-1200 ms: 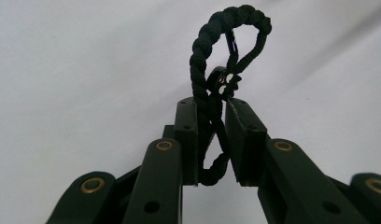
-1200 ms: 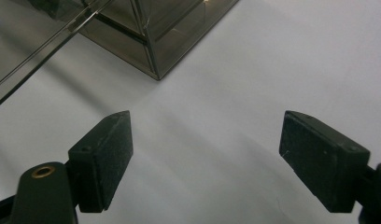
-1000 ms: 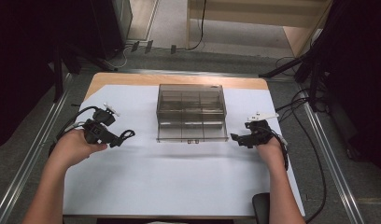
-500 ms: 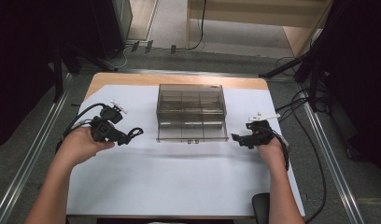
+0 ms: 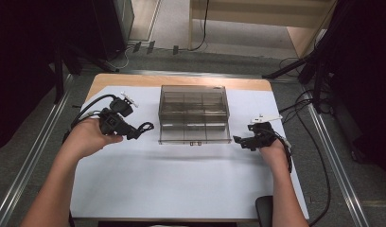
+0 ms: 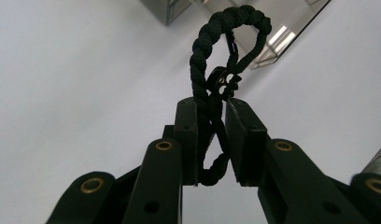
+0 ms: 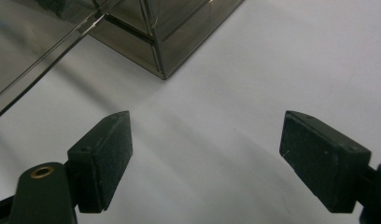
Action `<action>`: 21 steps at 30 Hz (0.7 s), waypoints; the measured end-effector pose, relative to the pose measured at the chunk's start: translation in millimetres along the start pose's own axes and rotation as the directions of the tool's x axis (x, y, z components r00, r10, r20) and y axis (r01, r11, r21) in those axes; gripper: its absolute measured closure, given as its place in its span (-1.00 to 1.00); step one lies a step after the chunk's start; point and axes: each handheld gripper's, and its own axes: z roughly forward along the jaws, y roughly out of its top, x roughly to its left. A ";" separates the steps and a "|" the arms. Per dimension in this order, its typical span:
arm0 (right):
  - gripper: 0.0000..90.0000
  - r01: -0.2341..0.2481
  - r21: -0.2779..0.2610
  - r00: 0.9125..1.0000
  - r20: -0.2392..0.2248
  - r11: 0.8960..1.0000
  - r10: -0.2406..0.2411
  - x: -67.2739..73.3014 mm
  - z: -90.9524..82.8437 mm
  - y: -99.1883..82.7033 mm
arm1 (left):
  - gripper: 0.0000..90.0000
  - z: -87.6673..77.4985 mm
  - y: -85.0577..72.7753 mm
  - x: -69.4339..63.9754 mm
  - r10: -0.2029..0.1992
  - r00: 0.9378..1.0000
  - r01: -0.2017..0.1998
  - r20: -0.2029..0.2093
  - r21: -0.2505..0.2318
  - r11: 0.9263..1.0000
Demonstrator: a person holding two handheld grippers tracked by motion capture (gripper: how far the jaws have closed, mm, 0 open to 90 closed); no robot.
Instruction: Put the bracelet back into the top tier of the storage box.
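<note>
In the high view, a wooden worktop (image 5: 181, 79) is covered by a big white paper sheet (image 5: 181, 179). A see-through grey plastic box with small compartments (image 5: 193, 113) sits on the sheet near the far edge, in the middle. The left gripper (image 5: 134, 132) is in the person's left hand (image 5: 87, 137), just to the left of the box. A black braided cord loop (image 5: 144, 127) sticks out of its jaws toward the box, and it is held up off the sheet. The right gripper (image 5: 241, 140) is in the person's right hand (image 5: 271, 146), close to the right front corner of the box, and its jaws point at that corner. In the left gripper view, the two black jaws are pinched on the black braided cord loop (image 6: 216, 84). The cord runs between the pads, a small bend of it hangs out below them, and the big loop stands up past the tips. A small black ring (image 6: 221, 81) sits on the cord just above the jaws. A corner of the box (image 6: 272, 32) shows behind the loop. In the right gripper view, the two jaws are spread far apart with nothing between them but the white sheet (image 7: 254, 70). The corner of the box (image 7: 165, 42) lies just ahead of the jaws, and the jaws do not touch it.
</note>
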 end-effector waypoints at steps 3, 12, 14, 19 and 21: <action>-0.60 -0.001 -0.001 1.000 0.000 1.000 0.001 -0.3 -0.1 -0.2 | 0.70 0.5 6.7 -2.9 0.010 1.000 -0.010 0.004 0.007 1.000; -0.60 -0.004 -0.004 1.000 0.001 1.000 0.004 -0.6 -0.4 -0.2 | 0.70 6.3 27.1 -15.4 0.057 0.998 -0.058 0.021 0.027 0.998; -0.60 -0.003 -0.004 1.000 0.000 1.000 0.003 -0.6 -0.2 -0.2 | 0.70 7.3 29.0 -17.5 0.059 0.998 -0.059 0.022 0.023 0.998; -0.60 -0.003 -0.004 1.000 -0.001 1.000 0.003 -0.7 -0.6 -0.3 | 0.70 11.1 40.0 -23.2 0.070 0.997 -0.071 0.032 0.030 0.997; -0.60 -0.002 -0.004 1.000 0.000 1.000 0.002 -0.9 -0.5 -0.4 | 0.70 14.0 46.6 -26.0 0.077 0.996 -0.079 0.034 0.034 0.996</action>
